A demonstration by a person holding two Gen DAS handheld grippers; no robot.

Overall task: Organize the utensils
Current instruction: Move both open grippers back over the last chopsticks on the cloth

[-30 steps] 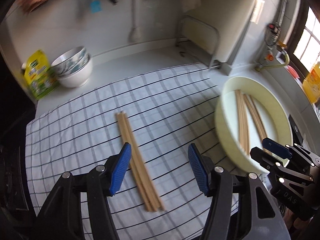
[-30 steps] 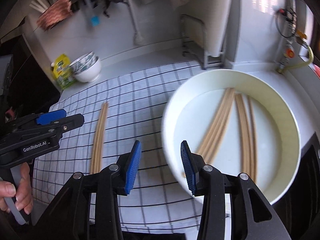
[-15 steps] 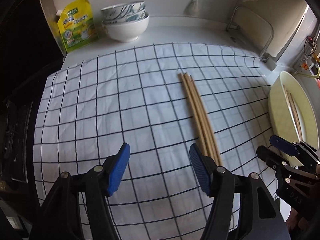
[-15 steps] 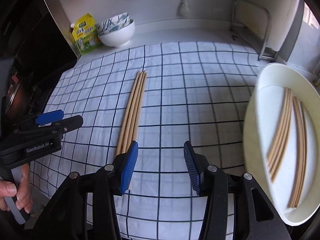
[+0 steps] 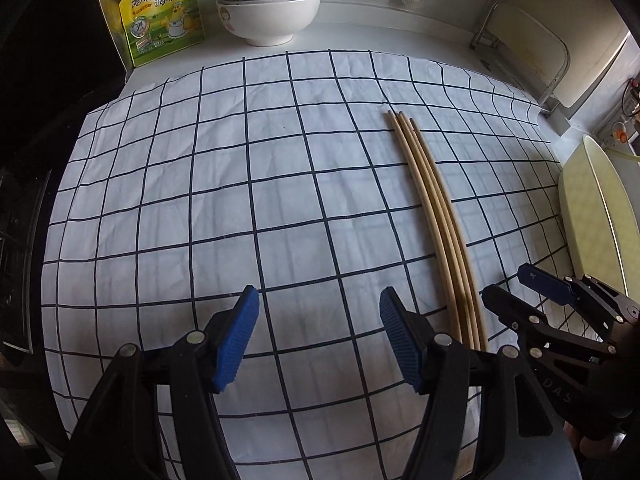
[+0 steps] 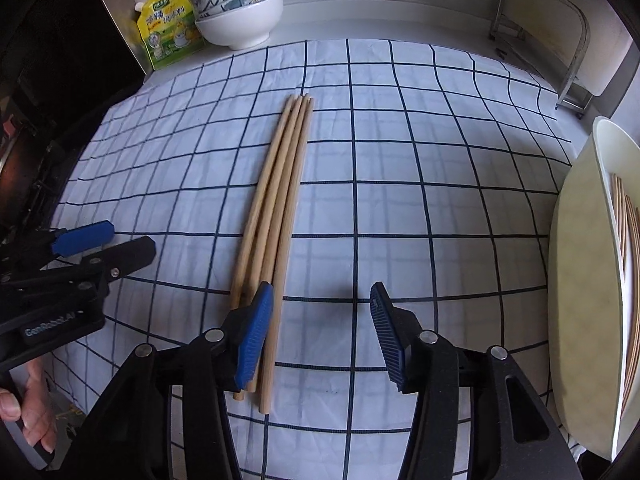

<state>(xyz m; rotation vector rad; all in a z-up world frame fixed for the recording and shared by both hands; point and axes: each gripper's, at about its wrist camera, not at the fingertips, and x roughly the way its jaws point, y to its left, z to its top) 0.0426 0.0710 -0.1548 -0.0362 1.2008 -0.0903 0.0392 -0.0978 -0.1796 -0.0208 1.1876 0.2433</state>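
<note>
Several wooden chopsticks [image 5: 436,216] [image 6: 280,200] lie side by side on the checked cloth [image 5: 240,200] [image 6: 420,200]. My left gripper [image 5: 320,312] hangs open over bare cloth to their left, with nothing between its fingers; in the right wrist view it [image 6: 128,238] shows at the left edge. My right gripper [image 6: 320,300] is low over the near ends of the chopsticks. Its jaws are opening and hold nothing, and its left finger [image 6: 256,332] covers the near ends. The left wrist view shows it [image 5: 506,282] at the right. A white basin [image 5: 592,216] [image 6: 580,280] at the right holds more chopsticks [image 6: 624,240].
Stacked bowls [image 5: 268,4] [image 6: 240,12] and a yellow seasoning pouch [image 5: 160,12] [image 6: 168,24] stand at the back left of the counter. A metal rack [image 5: 520,40] [image 6: 540,40] is at the back right. A dark stove [image 5: 16,240] borders the cloth on the left. A hand [image 6: 24,400] grips the left tool.
Both grippers have swung left, away from the basin, and come down closer to the cloth. The basin has slid to the right edge of both views. The right jaws stand wider.
</note>
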